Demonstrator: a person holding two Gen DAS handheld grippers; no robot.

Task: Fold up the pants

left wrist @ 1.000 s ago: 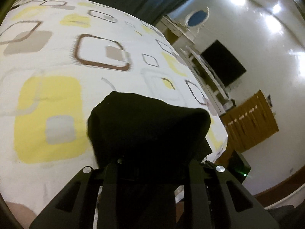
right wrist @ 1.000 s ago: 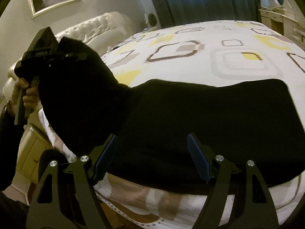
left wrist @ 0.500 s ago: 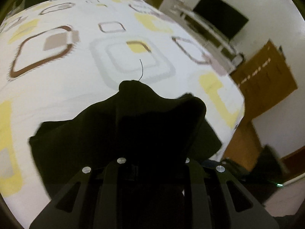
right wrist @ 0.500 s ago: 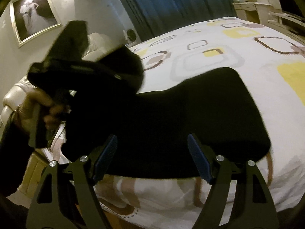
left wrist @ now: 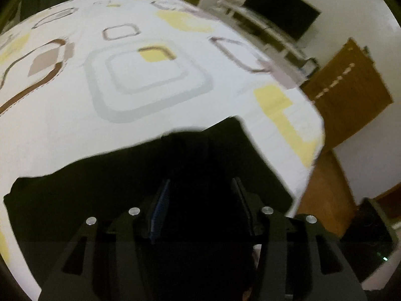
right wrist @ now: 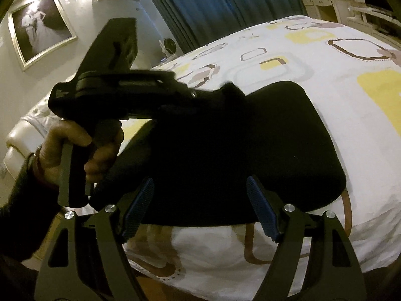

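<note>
The black pants [right wrist: 250, 150] lie folded on the patterned bed [right wrist: 338, 80], near its front edge. In the left wrist view the pants [left wrist: 100, 188] spread below and in front of my left gripper [left wrist: 200, 200]. Its jaws stand apart with black cloth between them; the blue pads [left wrist: 160, 208] show. From the right wrist view, my left gripper [right wrist: 225, 92] reaches over the pants from the left, held by a hand. My right gripper [right wrist: 200, 205] is open and empty, just in front of the pants' near edge.
The bed's corner [left wrist: 315, 135] drops to a wooden floor [left wrist: 323, 195]. A TV [left wrist: 280, 12] on a white stand and a wooden door [left wrist: 351, 92] are beyond it. Dark curtains [right wrist: 225, 5] and a padded headboard [right wrist: 22, 135] are behind the bed.
My left gripper carried the lifted pants end across and down onto the rest of the pants, and its jaws have opened. My right gripper stayed open at the near edge.
</note>
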